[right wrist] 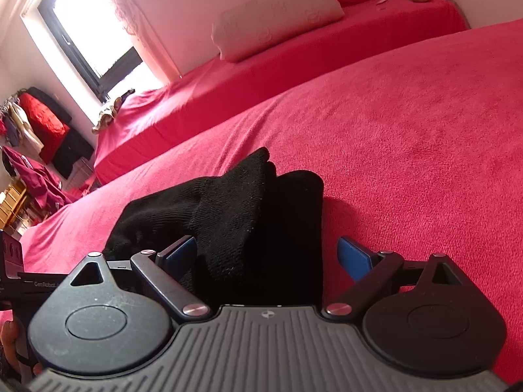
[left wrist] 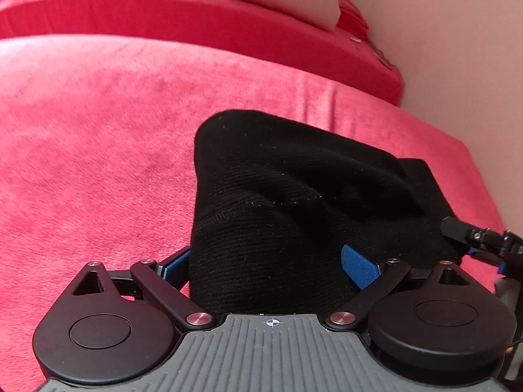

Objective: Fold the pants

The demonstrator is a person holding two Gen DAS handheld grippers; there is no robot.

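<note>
Matt black knit pants (left wrist: 294, 202) (slightly linty) lie on plush red bedcover (left wrist: 98, 130).

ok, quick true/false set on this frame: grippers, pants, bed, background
1. The black pants lie bunched on a red blanket. True.
2. The left gripper is clamped tight on the fabric. False: its jaws stand wide open, with cloth filling the space between them.
3. The right gripper is open, with black cloth between its fingers. True.
4. The pillow is blue. False: it is pale, whitish.
5. A bright window shows in the right wrist view. True.
6. The pants hang in the air clear of the bed. False: they rest on the blanket.
</note>
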